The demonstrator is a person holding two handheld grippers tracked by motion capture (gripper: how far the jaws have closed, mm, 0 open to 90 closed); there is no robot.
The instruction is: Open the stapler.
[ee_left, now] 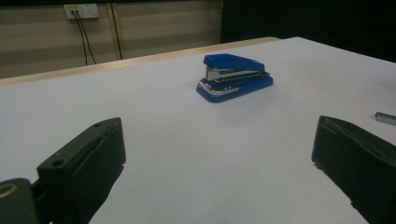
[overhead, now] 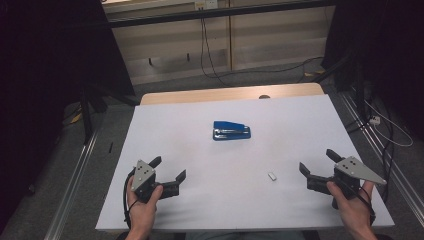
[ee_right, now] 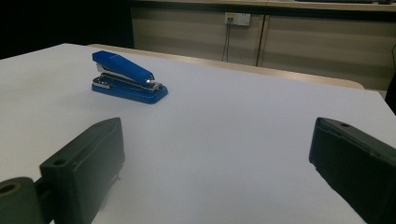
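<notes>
A small blue plastic stapler with a silver metal magazine lies flat near the middle of the desk, well ahead of both tools and roughly between them. Seen from the left tool view, the stapler rests on its base, arm down, with its hinged rear toward the right. A small grey strip of staples lies on the desk nearer the right tool, apart from the stapler.

The desk is covered in plain white, with a pale wooden edge along its far side. Beyond it are grey carpet, black cables and a beige panelled wall; dark curtains hang at both sides.

The left tool, held in the person's left hand, sits low over the near-left part of the desk, its 2 black jaws spread wide with nothing between them. The right tool, held in the right hand at the near-right, is likewise spread wide and empty.
</notes>
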